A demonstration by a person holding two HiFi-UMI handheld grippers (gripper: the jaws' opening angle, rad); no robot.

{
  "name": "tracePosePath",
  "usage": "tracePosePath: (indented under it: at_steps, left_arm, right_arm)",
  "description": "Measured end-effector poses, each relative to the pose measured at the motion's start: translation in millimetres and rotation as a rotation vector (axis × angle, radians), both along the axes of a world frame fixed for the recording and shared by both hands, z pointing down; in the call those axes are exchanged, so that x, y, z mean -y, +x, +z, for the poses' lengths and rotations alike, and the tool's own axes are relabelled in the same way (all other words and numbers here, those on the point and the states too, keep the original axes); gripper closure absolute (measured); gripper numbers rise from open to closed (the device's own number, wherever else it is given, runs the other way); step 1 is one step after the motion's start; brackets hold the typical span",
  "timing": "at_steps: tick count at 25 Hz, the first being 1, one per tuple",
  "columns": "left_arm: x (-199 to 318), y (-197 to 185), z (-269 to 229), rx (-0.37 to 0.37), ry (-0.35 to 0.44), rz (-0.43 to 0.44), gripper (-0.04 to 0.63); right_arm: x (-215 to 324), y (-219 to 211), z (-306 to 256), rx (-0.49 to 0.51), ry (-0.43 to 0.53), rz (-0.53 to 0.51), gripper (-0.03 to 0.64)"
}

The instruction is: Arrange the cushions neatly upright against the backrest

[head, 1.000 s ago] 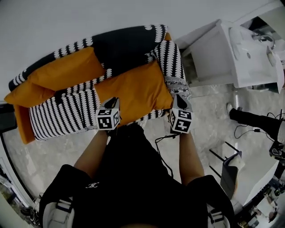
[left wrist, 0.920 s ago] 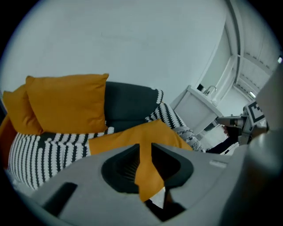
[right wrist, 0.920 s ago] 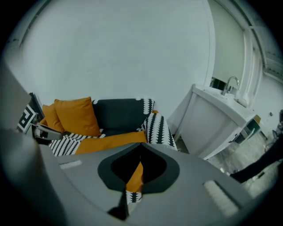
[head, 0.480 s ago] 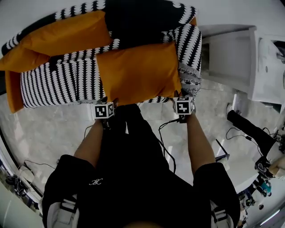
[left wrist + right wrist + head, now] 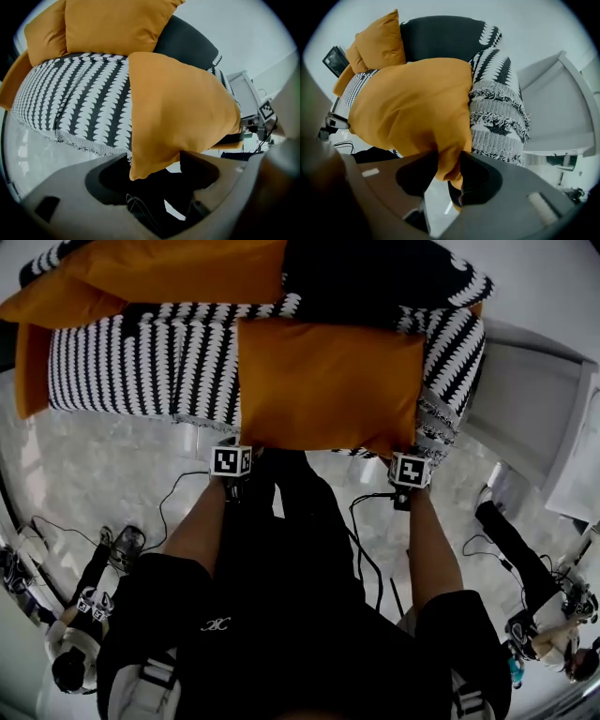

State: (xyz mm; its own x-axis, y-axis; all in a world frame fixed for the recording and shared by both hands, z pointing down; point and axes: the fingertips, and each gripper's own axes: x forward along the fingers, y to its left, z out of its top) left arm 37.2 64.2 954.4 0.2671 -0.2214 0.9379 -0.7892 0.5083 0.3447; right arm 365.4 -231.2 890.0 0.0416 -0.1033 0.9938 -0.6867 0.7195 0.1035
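Note:
An orange cushion (image 5: 328,381) lies flat on the striped sofa seat (image 5: 141,362), its near edge overhanging the front. My left gripper (image 5: 232,451) is at its near left corner and my right gripper (image 5: 410,457) at its near right corner. In the left gripper view the jaws (image 5: 152,161) are opening wide, and the cushion (image 5: 178,108) corner hangs loose between them. In the right gripper view the jaws (image 5: 449,164) are opening too, with the cushion (image 5: 412,108) corner still bunched in the gap. A second orange cushion (image 5: 178,268) leans on the black backrest (image 5: 366,277) at the left.
A fringed patterned throw (image 5: 497,117) covers the sofa's right arm. A white cabinet (image 5: 525,418) stands just right of the sofa. Cables (image 5: 178,502) trail over the marble floor. People stand at the lower left (image 5: 75,652) and lower right (image 5: 553,615).
The near cushion has swung from askew to square with the seat front. Both grippers have drawn back to its near corners, and the view has shifted towards the sofa.

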Motion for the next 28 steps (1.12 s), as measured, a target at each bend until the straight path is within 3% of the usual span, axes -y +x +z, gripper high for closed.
tracePosePath:
  at_steps: [3, 6, 11, 19, 28]
  left_arm:
    - [10, 0, 15, -0.025, -0.01, 0.03, 0.266]
    - [19, 4, 18, -0.056, -0.02, 0.13, 0.36]
    - [24, 7, 6, -0.057, 0.012, 0.194, 0.473]
    - [36, -11, -40, -0.012, 0.137, 0.156, 0.519]
    - [81, -60, -107, 0.019, 0.298, 0.168, 0.552]
  right_arm:
    - [0, -2, 10, -0.011, 0.003, -0.002, 0.472]
    - [-2, -4, 14, -0.02, 0.015, -0.009, 0.486]
    - [-6, -2, 11, -0.079, 0.023, -0.016, 0.583]
    - [-3, -5, -13, -0.035, 0.032, 0.064, 0.594]
    - [12, -30, -65, 0.062, 0.116, 0.121, 0.597]
